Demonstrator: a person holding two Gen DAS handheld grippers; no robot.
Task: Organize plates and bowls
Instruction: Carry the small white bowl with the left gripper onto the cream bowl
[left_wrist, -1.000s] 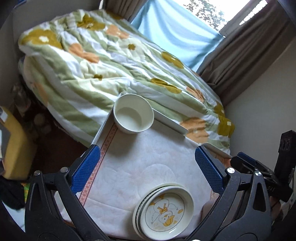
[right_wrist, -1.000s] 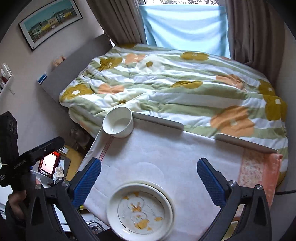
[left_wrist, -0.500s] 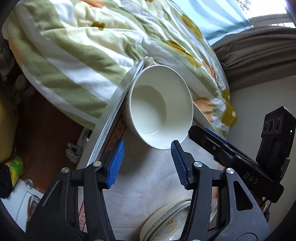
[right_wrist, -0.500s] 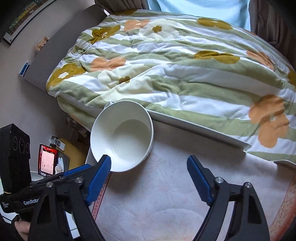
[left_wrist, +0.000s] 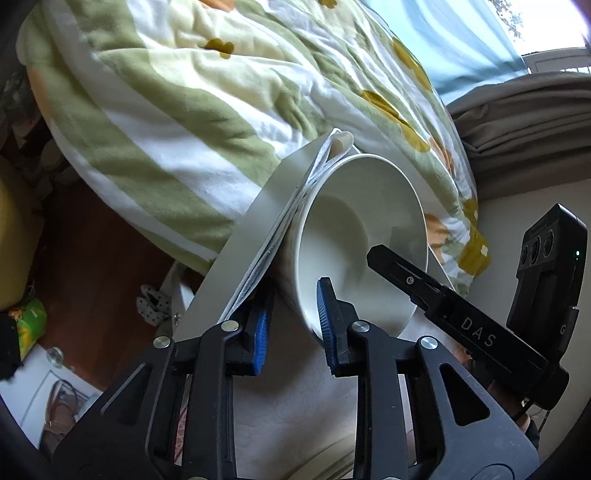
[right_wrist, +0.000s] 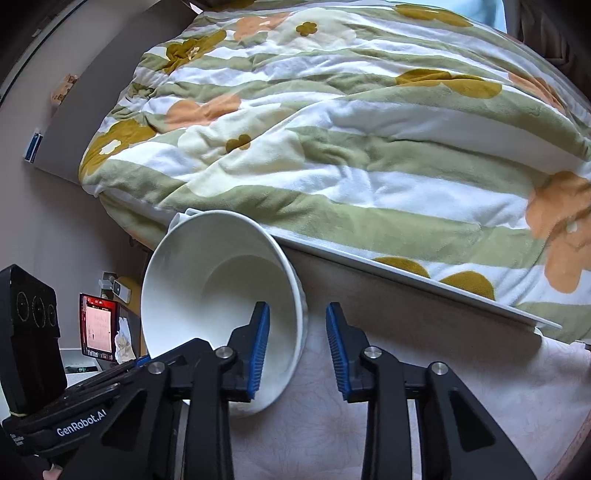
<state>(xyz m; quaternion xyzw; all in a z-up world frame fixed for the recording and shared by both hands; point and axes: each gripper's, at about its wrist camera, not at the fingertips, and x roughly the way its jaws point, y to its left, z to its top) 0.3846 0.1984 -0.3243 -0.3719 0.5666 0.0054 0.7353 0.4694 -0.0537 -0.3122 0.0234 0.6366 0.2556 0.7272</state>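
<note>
Left wrist view: plain white bowl (left_wrist: 354, 236), tilted, rim pinched by both grippers' fingers (left_wrist: 260, 325).

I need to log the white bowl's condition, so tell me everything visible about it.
The white bowl is plain, glossy, ceramic-looking, deep, round-rimmed and empty. It sits at the cloth-covered table's corner nearest the bed. Both grippers straddle its wall, one finger inside, one outside: the left gripper and the right gripper, on different sides.
</note>
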